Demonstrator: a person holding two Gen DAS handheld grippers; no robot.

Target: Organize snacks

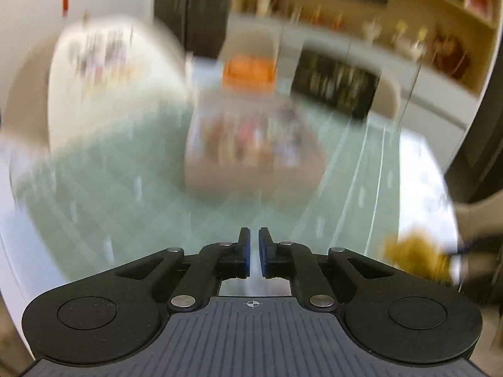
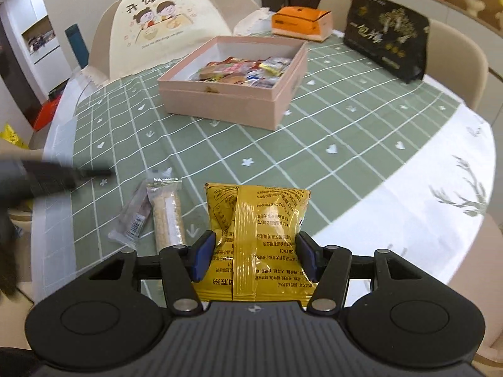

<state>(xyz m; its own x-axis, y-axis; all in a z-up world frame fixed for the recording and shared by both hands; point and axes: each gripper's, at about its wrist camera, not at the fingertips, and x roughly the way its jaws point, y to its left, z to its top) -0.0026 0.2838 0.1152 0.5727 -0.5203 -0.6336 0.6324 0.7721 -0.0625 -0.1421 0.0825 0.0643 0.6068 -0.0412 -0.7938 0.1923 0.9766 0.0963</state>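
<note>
The bench [image 2: 361, 144] is round-edged, w/ a green cloth [image 2: 220, 154] in white grid lines and small hearts; its outer border is white. In the middle stands an open pink box [image 2: 229, 100], w/ wrapped snacks [image 2: 245, 70] inside. Behind it lie an orange box [image 2: 300, 23] and a black bag [image 2: 388, 36], the bag upright near the far right edge. At the near edge lie a yellow packet [image 2: 257, 220], a pale bar [image 2: 168, 216] and a clear wrapper [image 2: 133, 216], the last two touching. Left view is blurred; the pink box [image 1: 251, 147] shows on the cloth [image 1: 125, 182].

"开饭啦!" on cream food cover [image 2: 163, 28], "一包" on black bag [image 2: 388, 36], dense upside-down Chinese print on yellow packet [image 2: 256, 235]
</note>
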